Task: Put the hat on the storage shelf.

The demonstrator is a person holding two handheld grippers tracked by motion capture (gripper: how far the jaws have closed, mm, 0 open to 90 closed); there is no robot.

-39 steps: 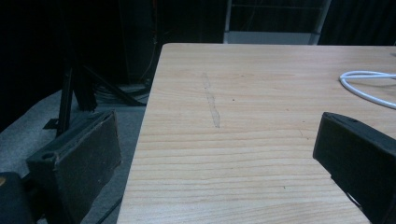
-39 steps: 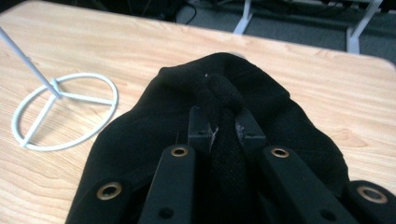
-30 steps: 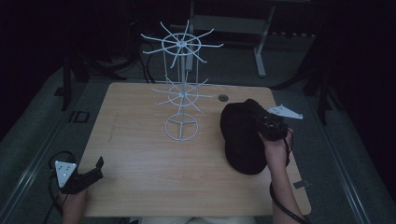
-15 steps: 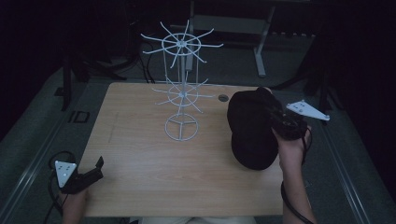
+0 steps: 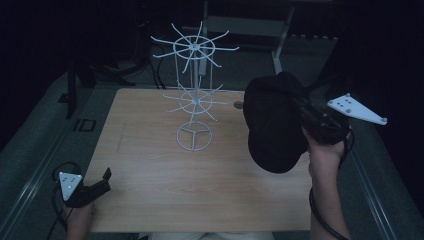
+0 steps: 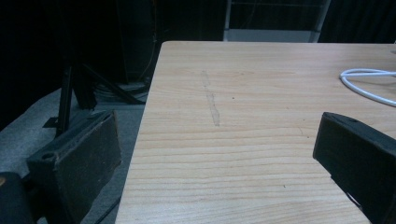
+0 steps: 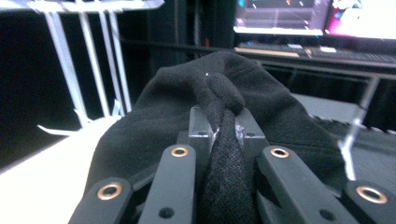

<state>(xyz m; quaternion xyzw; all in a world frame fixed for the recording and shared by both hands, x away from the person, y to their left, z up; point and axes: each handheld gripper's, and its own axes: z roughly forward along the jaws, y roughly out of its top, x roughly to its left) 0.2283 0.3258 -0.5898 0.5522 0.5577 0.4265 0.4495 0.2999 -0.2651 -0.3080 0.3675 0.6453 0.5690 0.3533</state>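
A black cap [image 5: 274, 125] hangs in the air over the right side of the wooden table [image 5: 150, 165], with my right gripper [image 5: 303, 116] shut on its edge. In the right gripper view the jaws pinch a fold of the black cap [image 7: 219, 116] between them. A white wire rack [image 5: 194, 95] with two tiers of spokes stands at the table's back middle, to the left of the cap. My left gripper [image 5: 102, 181] rests at the table's front left corner, open with nothing between its fingers [image 6: 355, 158].
The rack's round white base [image 6: 369, 81] lies on the table toward the right in the left gripper view. Dark stands and a metal frame [image 5: 280, 35] are behind the table. Grey floor runs along both sides.
My right gripper has lifted the black cap off the table and carried it up and to the right. The left gripper has stayed put.
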